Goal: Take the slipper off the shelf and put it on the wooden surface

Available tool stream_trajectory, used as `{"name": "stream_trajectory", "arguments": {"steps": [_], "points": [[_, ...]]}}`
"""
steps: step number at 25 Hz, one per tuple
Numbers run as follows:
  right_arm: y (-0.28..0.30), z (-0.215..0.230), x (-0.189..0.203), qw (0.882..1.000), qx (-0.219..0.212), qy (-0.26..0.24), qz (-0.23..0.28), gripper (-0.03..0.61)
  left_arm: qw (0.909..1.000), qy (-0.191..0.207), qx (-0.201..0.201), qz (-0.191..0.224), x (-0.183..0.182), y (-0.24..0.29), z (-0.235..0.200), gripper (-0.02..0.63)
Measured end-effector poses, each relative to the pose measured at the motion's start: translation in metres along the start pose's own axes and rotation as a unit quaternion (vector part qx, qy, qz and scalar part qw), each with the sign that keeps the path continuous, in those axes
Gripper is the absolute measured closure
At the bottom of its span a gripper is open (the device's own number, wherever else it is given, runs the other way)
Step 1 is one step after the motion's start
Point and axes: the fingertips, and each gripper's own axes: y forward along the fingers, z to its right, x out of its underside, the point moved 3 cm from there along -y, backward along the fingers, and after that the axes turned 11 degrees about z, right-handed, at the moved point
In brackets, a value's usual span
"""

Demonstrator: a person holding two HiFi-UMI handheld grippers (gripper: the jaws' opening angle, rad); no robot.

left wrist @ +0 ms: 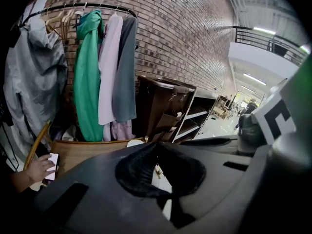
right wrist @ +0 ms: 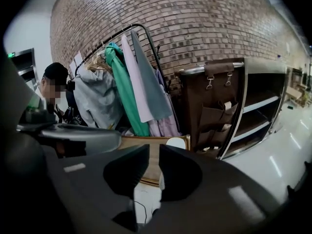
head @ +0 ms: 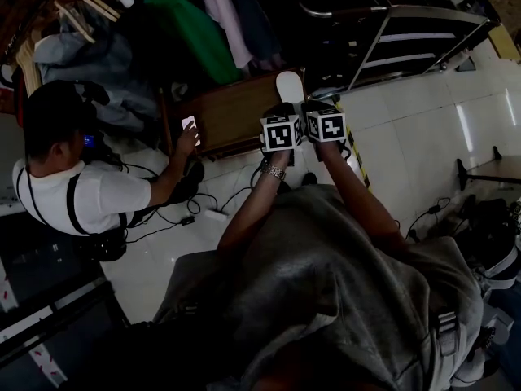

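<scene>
A white slipper (head: pixel 289 86) lies on the low wooden surface (head: pixel 228 114), at its right end beside the shelf (head: pixel 407 39). Both grippers hover side by side just short of it, apart from it. My left gripper (head: pixel 283 114) is shut, its jaw tips touching with nothing between them (left wrist: pixel 156 146). On my right gripper (right wrist: pixel 153 155) the jaws stand almost together with a thin slit, and they hold nothing. The slipper (right wrist: pixel 176 143) shows beyond them on the wood (right wrist: pixel 146 147); in the left gripper view only the slipper's edge (left wrist: pixel 135 143) peeks over the jaws.
A person in a white shirt (head: pixel 81 194) crouches at the left with a phone (head: pixel 189 125) at the wood's edge. Behind the wood, a clothes rail (right wrist: pixel 131 77) hangs full against a brick wall. Cables (head: pixel 203 206) trail on the white tiled floor. The brown shelf unit (right wrist: pixel 243 106) has open tiers.
</scene>
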Motion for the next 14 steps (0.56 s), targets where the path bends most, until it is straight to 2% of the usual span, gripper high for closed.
{"name": "stream_trajectory", "arguments": {"steps": [8,14], "points": [[-0.011,0.007,0.001,1.0,-0.002,0.003,0.007,0.522,0.9999,-0.004,0.002,-0.012,0.012,0.006,0.009,0.609],[-0.006,0.008,-0.012,1.0,-0.007,0.002,0.019,0.522,0.9999,-0.006,0.005,-0.012,0.008,0.012,0.008,0.609]]}}
